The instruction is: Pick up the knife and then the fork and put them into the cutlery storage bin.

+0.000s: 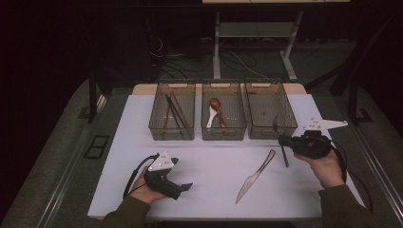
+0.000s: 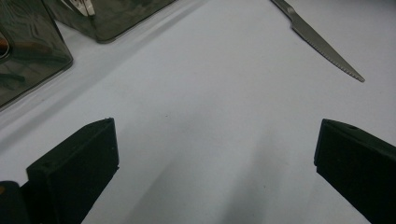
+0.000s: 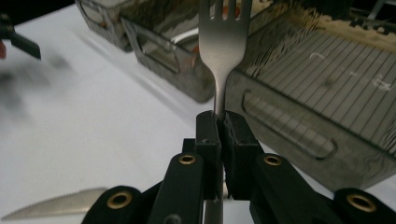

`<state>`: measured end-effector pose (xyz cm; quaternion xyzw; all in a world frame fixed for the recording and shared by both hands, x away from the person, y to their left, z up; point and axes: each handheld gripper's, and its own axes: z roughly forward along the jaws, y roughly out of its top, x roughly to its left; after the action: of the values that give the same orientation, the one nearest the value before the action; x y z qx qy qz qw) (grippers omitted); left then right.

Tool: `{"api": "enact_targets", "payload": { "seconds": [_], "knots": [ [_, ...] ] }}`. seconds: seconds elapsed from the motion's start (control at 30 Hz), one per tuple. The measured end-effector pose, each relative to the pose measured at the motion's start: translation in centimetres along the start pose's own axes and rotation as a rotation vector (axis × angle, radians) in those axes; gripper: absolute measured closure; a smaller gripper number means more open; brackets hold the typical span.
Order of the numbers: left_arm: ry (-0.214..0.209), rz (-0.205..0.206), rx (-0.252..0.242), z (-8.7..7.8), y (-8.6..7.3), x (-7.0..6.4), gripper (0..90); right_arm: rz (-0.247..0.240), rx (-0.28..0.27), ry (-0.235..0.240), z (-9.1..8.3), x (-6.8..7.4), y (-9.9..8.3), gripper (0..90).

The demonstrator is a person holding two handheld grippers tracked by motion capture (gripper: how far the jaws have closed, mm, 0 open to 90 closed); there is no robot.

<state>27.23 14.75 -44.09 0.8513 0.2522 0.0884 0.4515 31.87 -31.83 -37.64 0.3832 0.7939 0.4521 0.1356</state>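
Left gripper (image 1: 186, 186): low on the table's near left, jaws wide apart, nothing in them.
Left bin (image 1: 172, 127): dark sticks, look like chopsticks.
Middle bin (image 1: 223, 129): a brown spoon and a white one.
Knife (image 1: 254, 176): flat on the table, between the grippers, tip toward the person.
Right bin (image 1: 269, 128): looks empty.
Right gripper (image 1: 283, 140): clamped tight on a fork (image 3: 223, 44), just in front of the right bin, tines up.

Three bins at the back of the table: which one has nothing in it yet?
The right-hand bin, by the right gripper holding the fork. The left bin holds chopsticks, the middle bin spoons.
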Motion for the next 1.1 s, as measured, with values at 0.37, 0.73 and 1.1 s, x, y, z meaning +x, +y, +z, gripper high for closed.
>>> {"api": "enact_targets", "payload": {
  "seconds": [0.37, 0.73, 1.1],
  "knots": [
    [-0.002, -0.003, -0.005, 0.0, 0.0, 0.0, 0.0, 0.021, -0.099, -0.021, -0.4, -1.1, 2.4, 85.3],
    [-0.004, -0.014, -0.017, 0.0, 0.0, -0.1, 0.0, 0.044, -0.199, -0.102, -0.9, -3.7, 6.7, 85.3],
    [-0.007, -0.015, -0.017, 0.2, 0.0, -0.3, 0.0, 0.085, -0.207, -0.19, 1.2, -7.5, 8.6, 85.3]
  ]
}}
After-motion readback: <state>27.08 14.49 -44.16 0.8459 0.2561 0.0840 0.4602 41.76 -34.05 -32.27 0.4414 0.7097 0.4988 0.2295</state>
